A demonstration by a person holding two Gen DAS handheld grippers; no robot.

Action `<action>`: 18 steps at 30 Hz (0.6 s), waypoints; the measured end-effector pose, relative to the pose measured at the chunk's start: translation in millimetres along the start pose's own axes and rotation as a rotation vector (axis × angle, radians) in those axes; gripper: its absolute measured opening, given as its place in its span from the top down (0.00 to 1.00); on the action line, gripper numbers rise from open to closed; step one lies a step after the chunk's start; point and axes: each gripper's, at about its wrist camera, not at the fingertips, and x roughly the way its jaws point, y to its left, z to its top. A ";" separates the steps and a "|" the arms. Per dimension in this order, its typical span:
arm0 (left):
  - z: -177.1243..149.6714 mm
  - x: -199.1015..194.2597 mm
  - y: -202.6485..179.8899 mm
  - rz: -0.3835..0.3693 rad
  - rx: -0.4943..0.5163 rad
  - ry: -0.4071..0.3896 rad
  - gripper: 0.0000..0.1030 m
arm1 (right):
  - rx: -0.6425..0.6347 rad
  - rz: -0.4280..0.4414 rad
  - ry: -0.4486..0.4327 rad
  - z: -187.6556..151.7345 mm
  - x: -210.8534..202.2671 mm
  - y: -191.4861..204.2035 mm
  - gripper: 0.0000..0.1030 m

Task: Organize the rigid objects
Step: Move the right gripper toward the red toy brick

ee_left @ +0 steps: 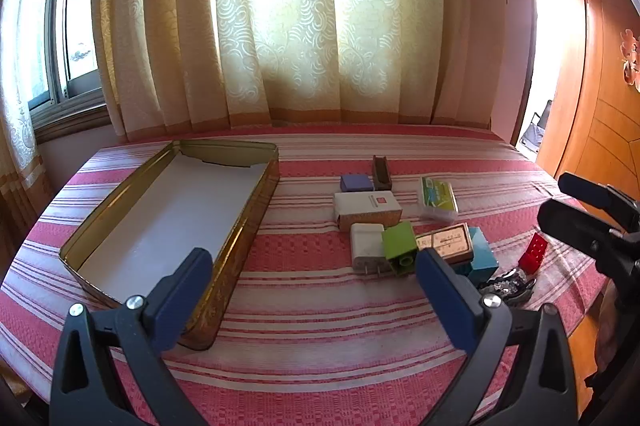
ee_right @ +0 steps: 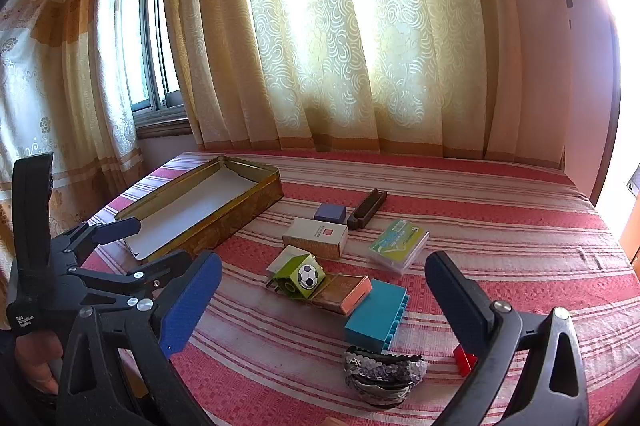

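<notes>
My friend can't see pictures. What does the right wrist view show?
The open right gripper hovers over small things on a red striped cloth: a teal plastic block, a green football cube, a sequined hair clip. An open gold tin lies left.

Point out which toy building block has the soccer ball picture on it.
The green block, lying between the white charger and the copper box. The teal block and red block show none.

The left gripper (ee_left: 314, 270) is hovering with its jaws spread wide — both blue-padded fingers (ee_left: 182, 300) are gripping nothing. The right gripper (ee_right: 324, 286) is likewise hovering fully spread — nothing between its pads (ee_right: 192, 300). A bare hand (ee_right: 38, 362) is holding the left gripper's handle.
</notes>
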 end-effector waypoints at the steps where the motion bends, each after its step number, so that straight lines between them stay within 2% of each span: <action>1: -0.4 0.0 0.1 0.001 -0.001 0.000 0.00 | 0.002 0.001 0.001 0.1 0.2 -0.8 0.01; 18: -6.6 10.1 -3.8 -0.002 0.008 0.029 0.00 | 0.027 -0.014 0.015 -9.5 2.8 -12.4 0.01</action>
